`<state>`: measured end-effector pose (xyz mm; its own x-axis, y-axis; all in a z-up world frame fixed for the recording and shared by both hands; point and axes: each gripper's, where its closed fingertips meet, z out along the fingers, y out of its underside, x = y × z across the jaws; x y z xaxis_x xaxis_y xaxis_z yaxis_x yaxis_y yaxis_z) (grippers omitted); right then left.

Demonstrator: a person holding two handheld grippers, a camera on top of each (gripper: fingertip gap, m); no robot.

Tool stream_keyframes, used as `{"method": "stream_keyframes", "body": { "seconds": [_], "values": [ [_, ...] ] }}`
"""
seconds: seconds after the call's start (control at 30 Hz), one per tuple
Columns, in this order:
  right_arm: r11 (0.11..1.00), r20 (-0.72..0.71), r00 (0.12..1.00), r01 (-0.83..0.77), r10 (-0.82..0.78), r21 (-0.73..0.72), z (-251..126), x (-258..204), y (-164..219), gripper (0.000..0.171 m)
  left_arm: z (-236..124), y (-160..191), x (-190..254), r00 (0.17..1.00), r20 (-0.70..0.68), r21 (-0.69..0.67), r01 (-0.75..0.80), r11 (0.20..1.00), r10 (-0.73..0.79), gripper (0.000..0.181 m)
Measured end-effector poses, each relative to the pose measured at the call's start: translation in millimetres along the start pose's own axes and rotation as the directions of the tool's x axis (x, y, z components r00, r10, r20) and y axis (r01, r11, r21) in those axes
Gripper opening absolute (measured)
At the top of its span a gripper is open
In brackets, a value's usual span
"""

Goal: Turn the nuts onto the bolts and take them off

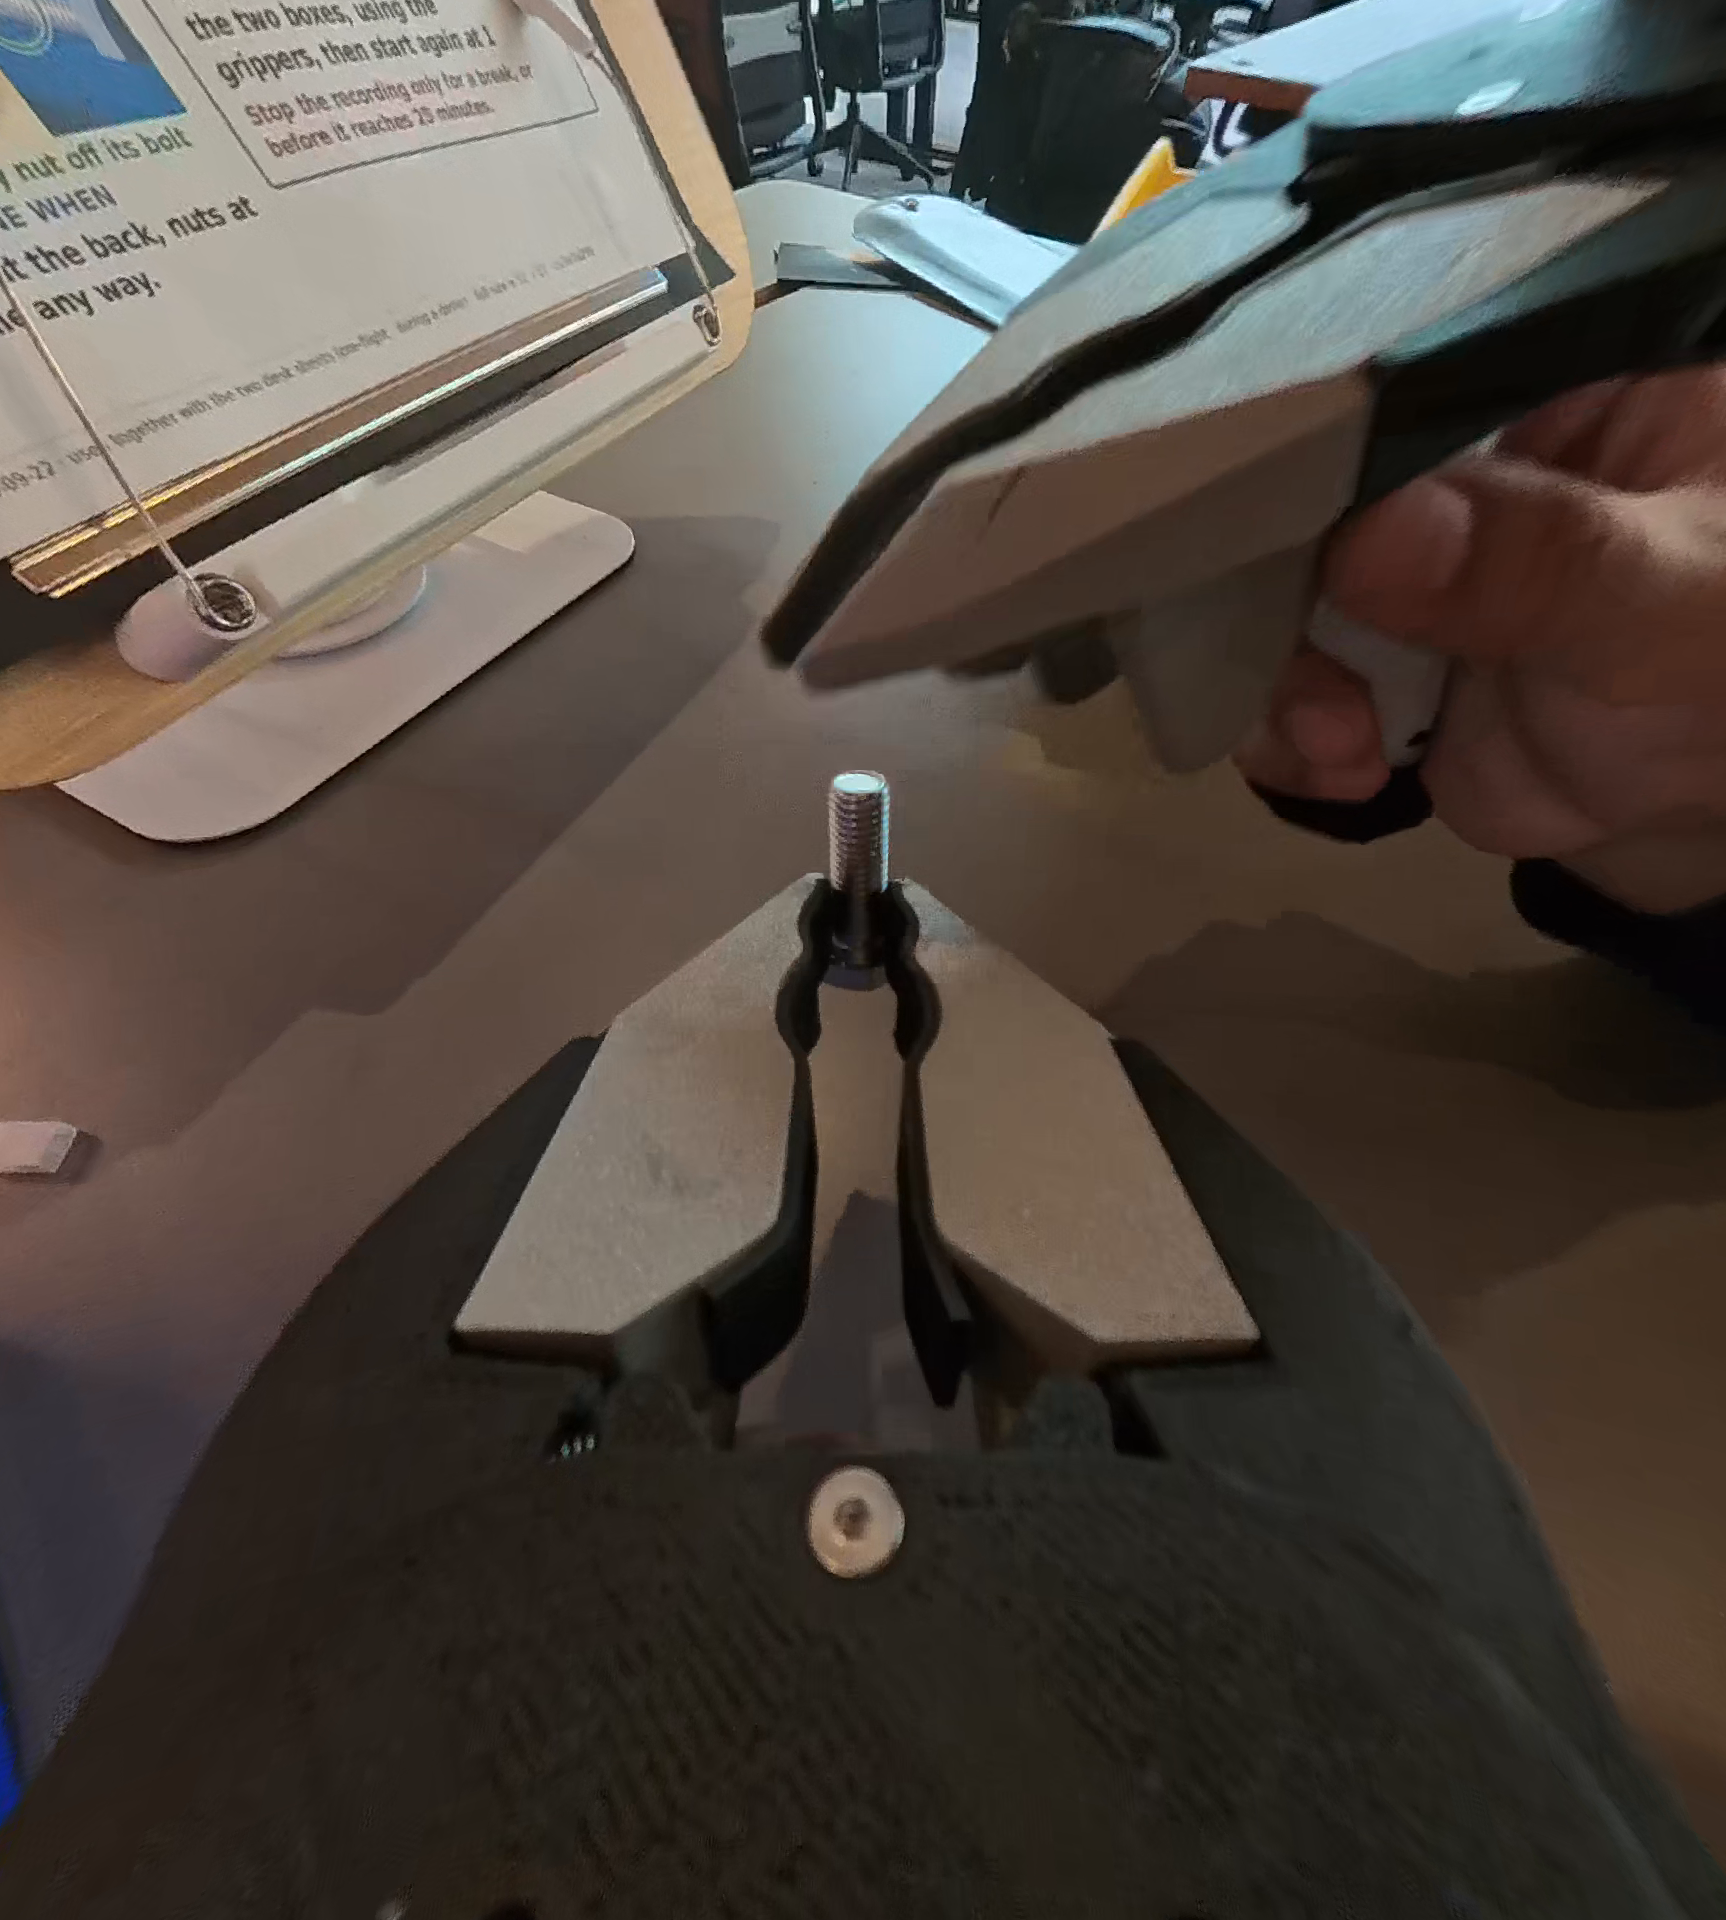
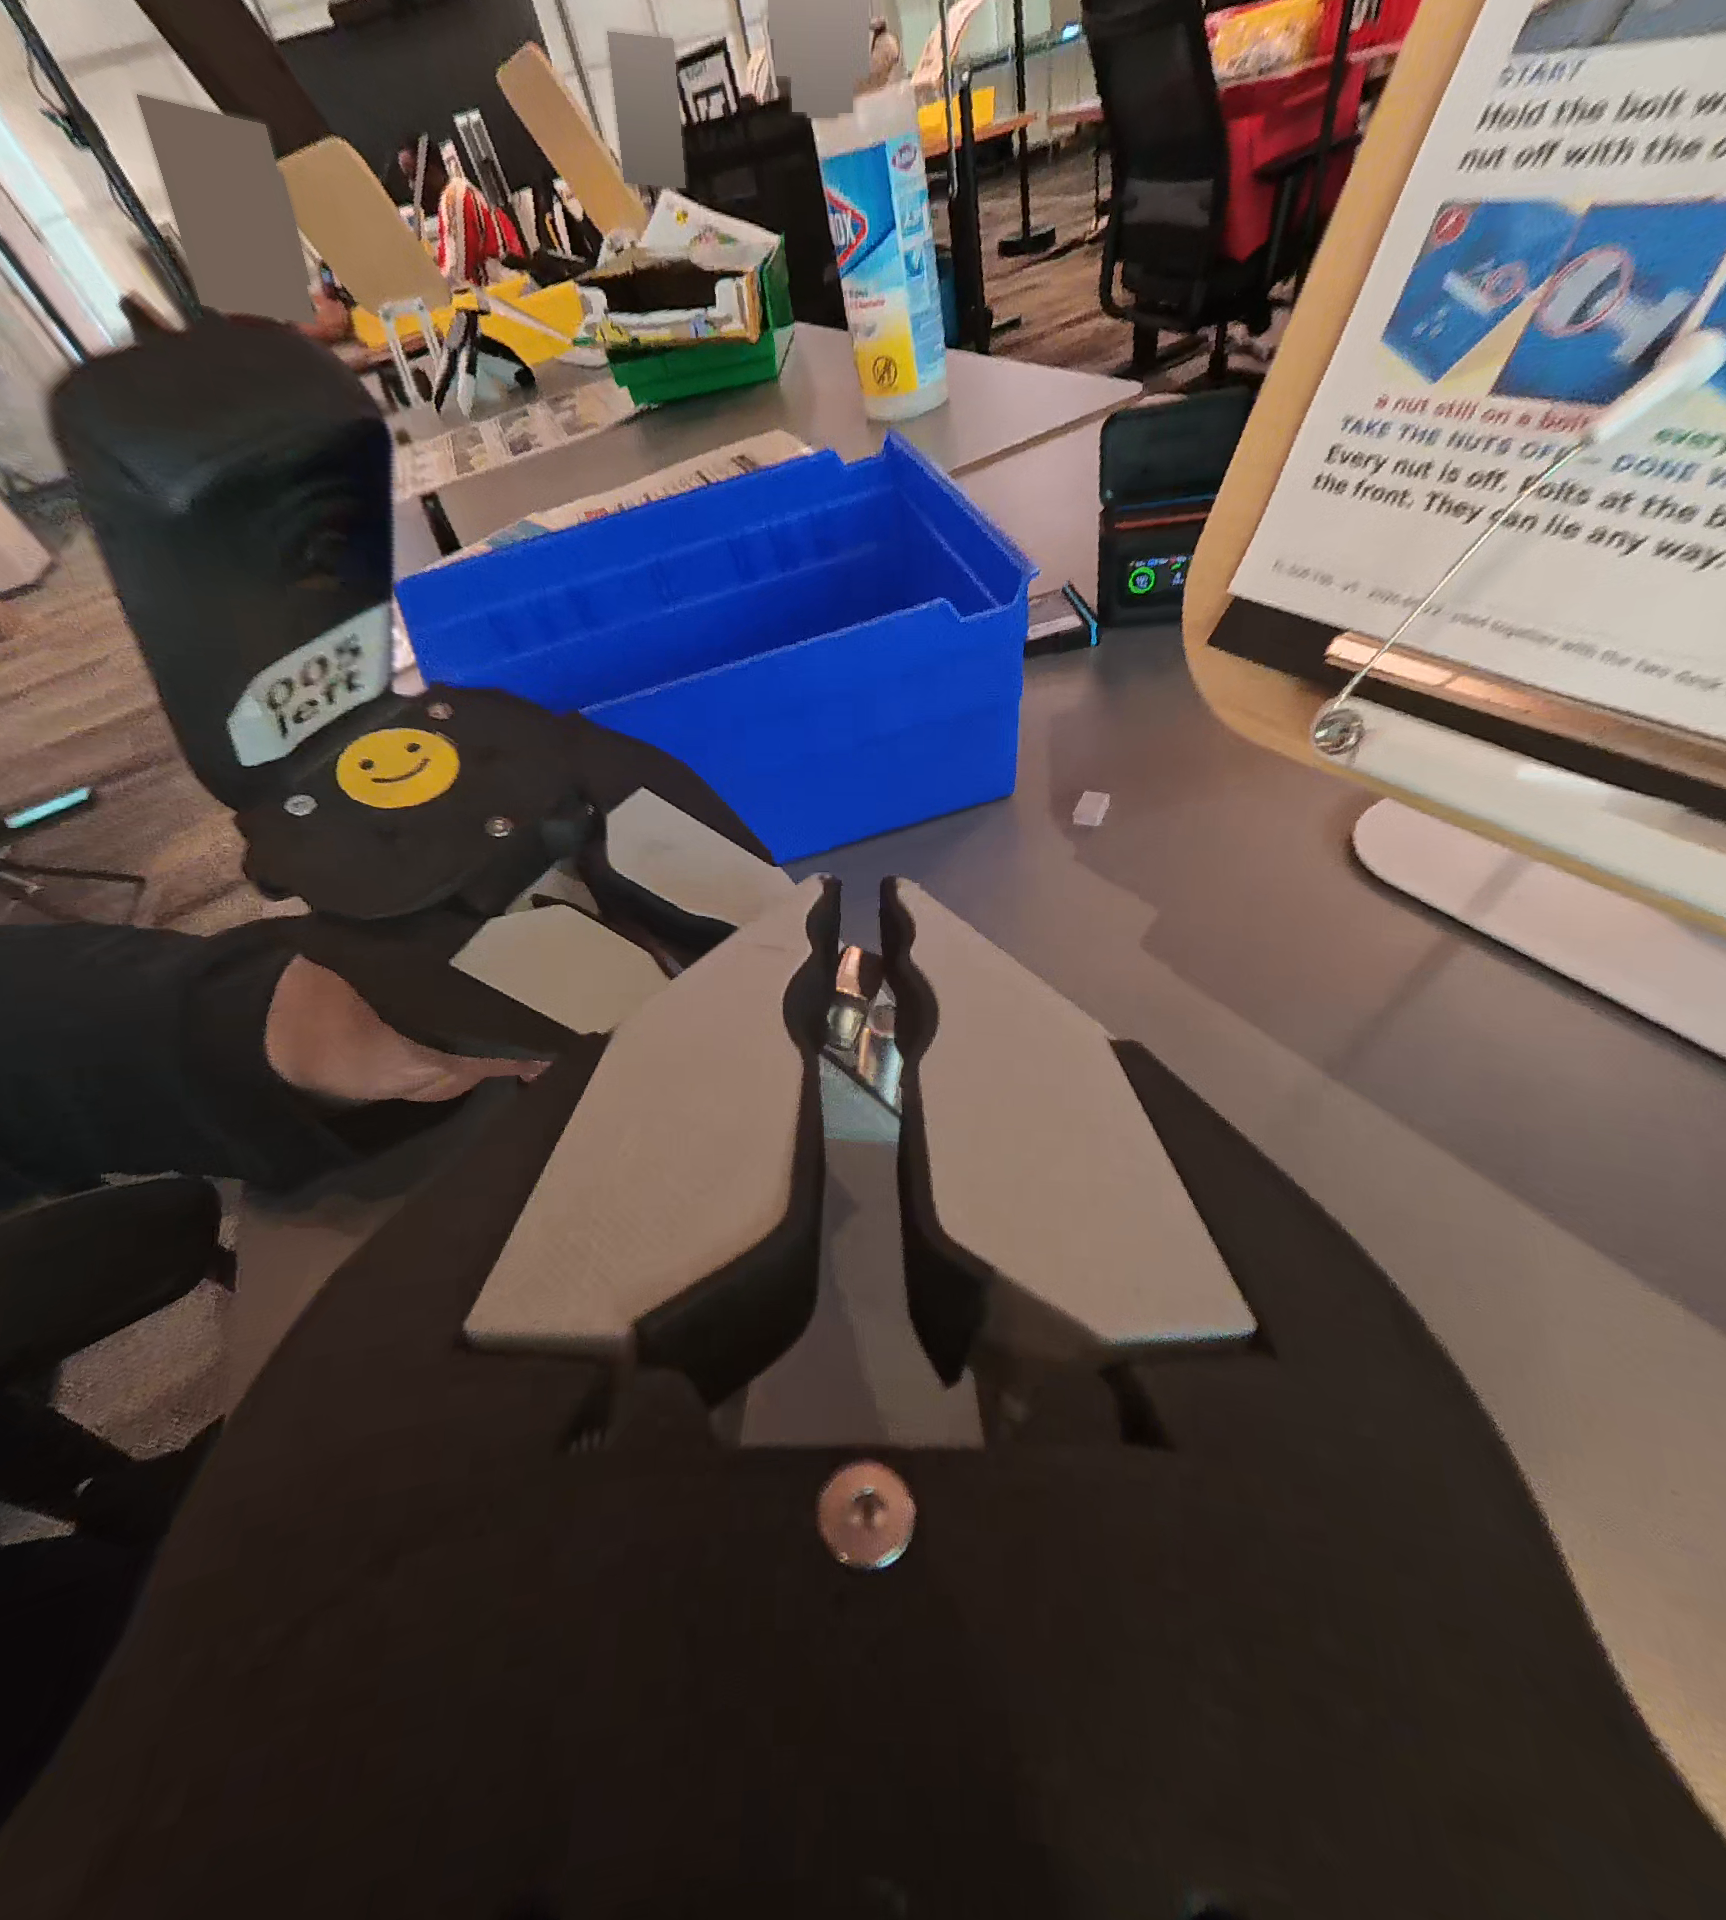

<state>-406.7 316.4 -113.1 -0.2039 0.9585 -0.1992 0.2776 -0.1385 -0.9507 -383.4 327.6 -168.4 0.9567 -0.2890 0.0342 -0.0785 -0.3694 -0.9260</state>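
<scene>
My left gripper (image 1: 857, 902) is shut on a silver bolt (image 1: 859, 826). The bolt's head sits in the jaws' notch and its bare threaded end sticks out past the fingertips, above the grey table (image 1: 547, 935). My right gripper (image 2: 856, 902) has its jaws drawn close around a small shiny nut (image 2: 846, 987) in the notch. In the left wrist view the right gripper (image 1: 786, 649) is held by a hand (image 1: 1565, 644) and hovers up and right of the bolt's tip, apart from it. In the right wrist view the left gripper's black body (image 2: 371, 810) is at the left.
An empty blue bin (image 2: 755, 644) stands on the table behind the grippers. A wooden stand with an instruction sheet (image 1: 267, 312) (image 2: 1565, 416) is on a white base. A small white block (image 1: 28, 1148) (image 2: 1091, 808) lies on the table. A black device (image 2: 1145, 520) is behind the bin. The tips of one gripper are about 6 cm away from the tips of the other. Both grippers' tips are roughly 20 cm from the small white block (image 1: 28, 1148). It is also in sight in the right wrist view (image 2: 1085, 810).
</scene>
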Motion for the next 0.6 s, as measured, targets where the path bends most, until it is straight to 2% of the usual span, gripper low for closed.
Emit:
{"method": "stream_keyframes", "body": {
  "seconds": [0.13,0.23,0.33,0.43,0.5,0.6],
  "values": [
    [0.999,-0.021,1.000,0.002,-0.001,0.042,-27,3,-13,0.004,1,3,-3,1.000,0.009,-0.015,-0.016,1.000,0.016,0.007],
    [1.000,-0.076,0.997,0.023,-0.022,0.007,-67,5,-17,0.004,0,2,-1,1.000,-0.005,-0.010,-0.018,1.000,0.018,0.007],
    [0.997,-0.256,0.964,0.080,-0.073,0.017,-148,22,-37,0.004,0,1,5,0.999,-0.034,-0.003,-0.027,1.000,0.027,0.007],
    [1.000,-0.463,0.886,0.022,-0.026,-0.015,-248,54,-32,0.004,2,0,14,0.997,-0.063,0.003,-0.053,0.999,0.053,0.007],
    [0.998,-0.563,0.826,-0.060,0.033,-0.028,-304,73,-10,0.004,3,1,22,0.992,-0.097,0.010,-0.077,0.997,0.078,0.007],
    [0.980,-0.658,0.745,-0.189,0.106,-0.055,-352,97,42,0.004,10,5,35,0.983,-0.150,0.009,-0.110,0.994,0.110,0.007]
  ]
}}
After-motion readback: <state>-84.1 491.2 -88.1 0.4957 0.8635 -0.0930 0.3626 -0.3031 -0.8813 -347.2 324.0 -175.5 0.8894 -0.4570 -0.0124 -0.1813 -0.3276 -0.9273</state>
